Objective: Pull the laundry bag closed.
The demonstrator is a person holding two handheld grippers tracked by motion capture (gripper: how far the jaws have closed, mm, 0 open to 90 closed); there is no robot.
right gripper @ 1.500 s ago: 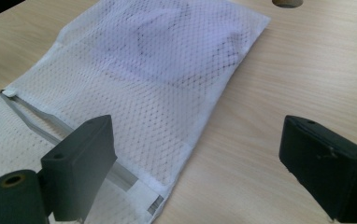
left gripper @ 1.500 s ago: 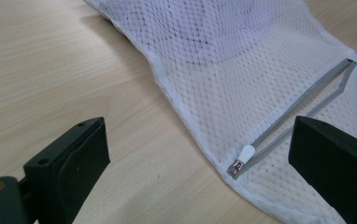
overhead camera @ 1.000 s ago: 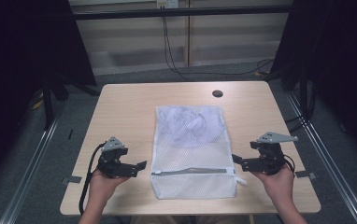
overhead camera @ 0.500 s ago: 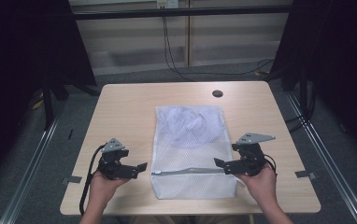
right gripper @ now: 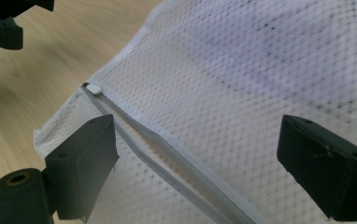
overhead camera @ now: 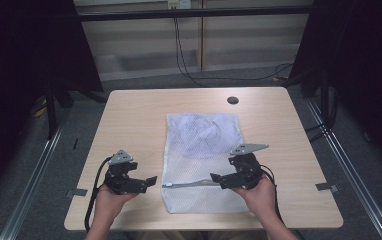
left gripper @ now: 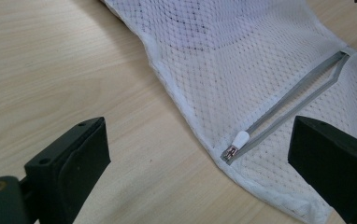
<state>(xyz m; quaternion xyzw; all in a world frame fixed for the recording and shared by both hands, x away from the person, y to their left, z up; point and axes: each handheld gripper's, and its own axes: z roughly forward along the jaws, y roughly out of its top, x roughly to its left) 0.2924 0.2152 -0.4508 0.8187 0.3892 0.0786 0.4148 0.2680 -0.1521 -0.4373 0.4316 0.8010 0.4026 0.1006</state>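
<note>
A white mesh laundry bag (overhead camera: 201,160) lies flat in the middle of the table, with pale bluish cloth (overhead camera: 201,132) showing through its far half. A grey zipper (overhead camera: 189,185) crosses its near end and gapes a little; its white pull (left gripper: 239,139) sits at the bag's left edge. My left gripper (overhead camera: 149,182) rests open just left of the bag, its jaws wide apart (left gripper: 200,172) and aimed at the pull. My right gripper (overhead camera: 216,179) hovers open over the bag's right near part, its jaws (right gripper: 204,163) straddling the zipper (right gripper: 167,154).
The wooden table (overhead camera: 139,120) has a round dark cable hole (overhead camera: 233,100) near its far edge. Black curtains and metal rails flank the table. My left gripper (right gripper: 3,18) shows far off in the right gripper view.
My right gripper has moved left, from beside the bag's right edge to over the zipper. The left gripper has hardly moved.
</note>
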